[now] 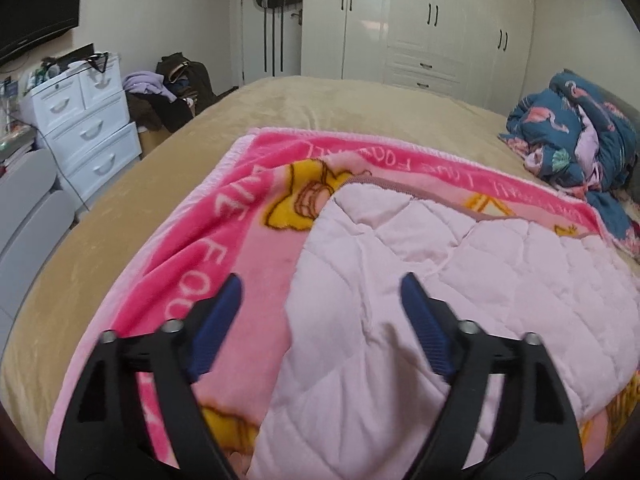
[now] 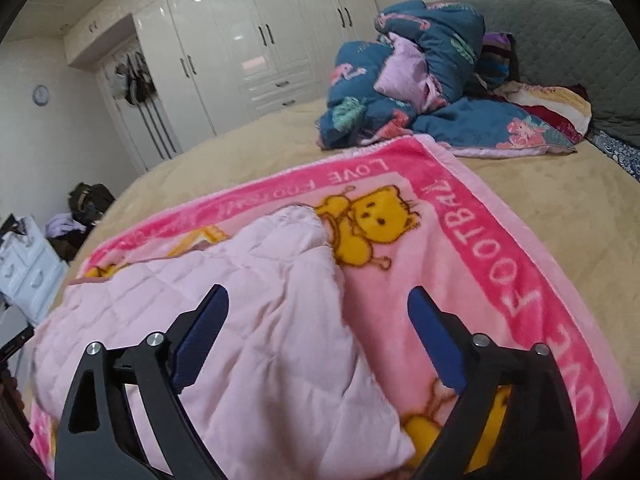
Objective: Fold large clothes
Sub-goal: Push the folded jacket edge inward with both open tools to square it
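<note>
While the light pink quilted cloth (image 1: 420, 280) lies folded on the pink blanket (image 1: 248, 232) on the bed, left gripper (image 1: 320, 308) & right gripper (image 2: 318, 320) hang wide open w/ nothing held, so next probably grab an edge & fold again

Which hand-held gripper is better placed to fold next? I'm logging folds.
Either, judging roughly: left hand-held gripper straddles the pale pink quilted garment's left edge, right hand-held gripper its right edge; both open.
</note>
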`<state>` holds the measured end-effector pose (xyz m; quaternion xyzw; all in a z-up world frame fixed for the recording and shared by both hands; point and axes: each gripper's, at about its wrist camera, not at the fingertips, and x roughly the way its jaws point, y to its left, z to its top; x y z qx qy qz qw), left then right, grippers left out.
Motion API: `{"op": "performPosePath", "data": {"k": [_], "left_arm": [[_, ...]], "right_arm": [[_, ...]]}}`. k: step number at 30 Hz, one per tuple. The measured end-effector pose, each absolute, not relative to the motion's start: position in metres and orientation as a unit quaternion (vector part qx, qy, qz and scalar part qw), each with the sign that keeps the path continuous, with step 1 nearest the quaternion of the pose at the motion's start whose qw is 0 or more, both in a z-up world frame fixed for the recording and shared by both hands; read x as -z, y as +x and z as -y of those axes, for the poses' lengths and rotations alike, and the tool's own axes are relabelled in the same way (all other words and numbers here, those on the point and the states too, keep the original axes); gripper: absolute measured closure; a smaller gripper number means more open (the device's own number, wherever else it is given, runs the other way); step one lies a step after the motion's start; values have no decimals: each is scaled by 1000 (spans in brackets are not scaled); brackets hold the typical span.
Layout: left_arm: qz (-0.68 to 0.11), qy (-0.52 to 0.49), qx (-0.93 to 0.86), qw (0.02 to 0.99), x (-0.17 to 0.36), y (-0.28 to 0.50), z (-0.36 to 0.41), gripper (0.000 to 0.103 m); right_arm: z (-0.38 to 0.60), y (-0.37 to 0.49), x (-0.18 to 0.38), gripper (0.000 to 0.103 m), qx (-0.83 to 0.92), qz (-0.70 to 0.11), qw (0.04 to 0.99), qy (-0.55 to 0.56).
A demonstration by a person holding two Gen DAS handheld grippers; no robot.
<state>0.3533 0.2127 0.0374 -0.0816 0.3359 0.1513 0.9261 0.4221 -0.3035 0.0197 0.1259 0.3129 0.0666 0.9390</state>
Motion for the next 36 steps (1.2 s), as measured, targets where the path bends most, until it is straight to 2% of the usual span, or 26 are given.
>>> {"op": "performPosePath", "data": {"k": [1, 4, 12, 20, 36], "left_arm": [[-334, -86, -151, 926, -40, 350, -213, 17], [-327, -100, -147, 928, -48, 336, -214, 9], [-320, -101, -144, 931, -61, 299, -204, 9], [-317, -95, -141, 933, -67, 266, -192, 9], [-332, -80, -137, 930, -57, 235, -167, 9]], "right_arm": [[303, 416, -24, 5, -71, -309, 940, 124], [299, 396, -37, 5, -89, -295, 945, 113], [288, 349, -67, 4, -117, -253, 957, 76], [290, 318, -78, 4, -132, -245, 956, 88], [287, 283, -65, 4, -141, -266, 949, 91]]}}
